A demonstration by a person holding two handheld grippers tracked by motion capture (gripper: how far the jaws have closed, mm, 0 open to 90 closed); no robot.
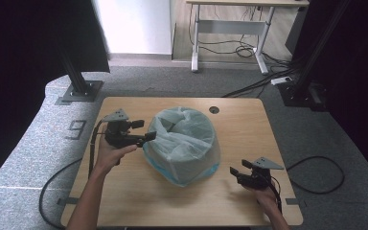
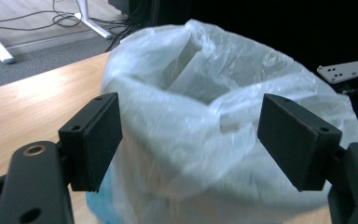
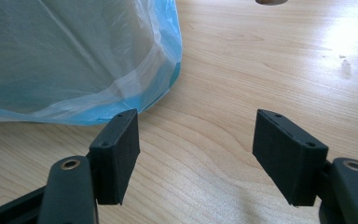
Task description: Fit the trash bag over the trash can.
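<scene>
While the bin (image 1: 184,148) with its thin, slippery bag (image 2: 205,116) is standing mid-table (image 1: 124,201), your 2 grippers, left (image 1: 147,129) and right (image 1: 236,171), are waiting wide apart, so pinch the loose rim fold gently.

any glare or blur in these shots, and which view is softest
Left gripper view is softest: the bag close up is blurred and washed out, the background dark. Right gripper view has a glare patch on the table, top right; the wood grain is sharp. High view is evenly lit on the table, dark at both sides.
</scene>
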